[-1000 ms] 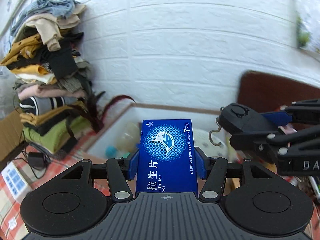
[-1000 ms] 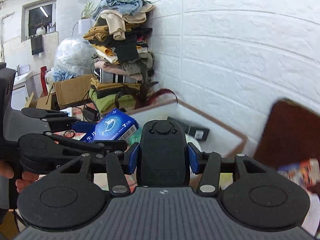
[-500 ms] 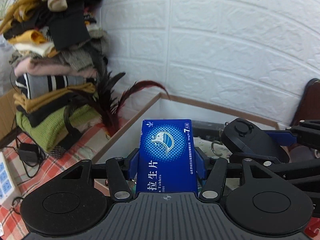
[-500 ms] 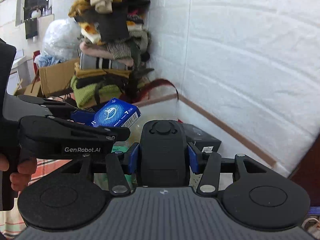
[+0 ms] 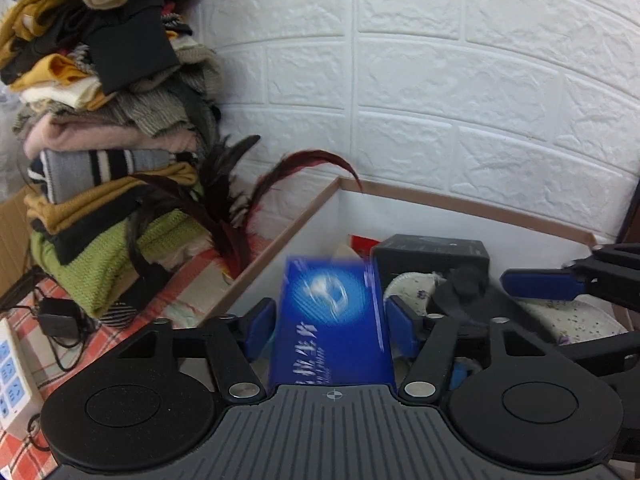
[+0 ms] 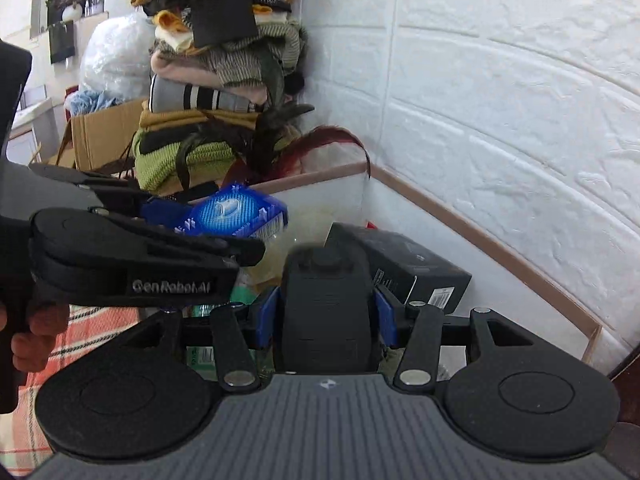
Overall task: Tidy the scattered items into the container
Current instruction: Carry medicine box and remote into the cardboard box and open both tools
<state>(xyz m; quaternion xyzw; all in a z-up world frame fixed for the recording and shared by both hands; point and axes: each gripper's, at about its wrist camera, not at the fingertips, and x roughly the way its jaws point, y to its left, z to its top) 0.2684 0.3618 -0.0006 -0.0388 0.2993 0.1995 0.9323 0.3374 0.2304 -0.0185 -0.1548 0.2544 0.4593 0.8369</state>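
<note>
Between my left fingers (image 5: pixel 262 322) the blue tablet box (image 5: pixel 334 320) shows motion-blurred: the pads now stand just off its sides, where half a second ago they pressed it sharp and upright. My judgement is that the left gripper (image 5: pixel 332 326) has let go and the box is dropping into the container (image 5: pixel 472 208). My right gripper (image 6: pixel 326 316) stays pinched on the black handheld scale (image 6: pixel 326 304), now well inside the container walls.

Outward: a black carton (image 6: pixel 404 270) lies against the far wall, a speckled pouch (image 5: pixel 576 316) at right, pale and green items beneath; what sits directly under the box I cannot tell. The brown rim (image 5: pixel 288 232) runs just left of my left gripper, with feathers (image 5: pixel 240 208) and stacked clothes (image 5: pixel 100 152) beyond it. The right gripper hangs just beside the left; room to withdraw is upward, away from the brick wall (image 5: pixel 460 80).
</note>
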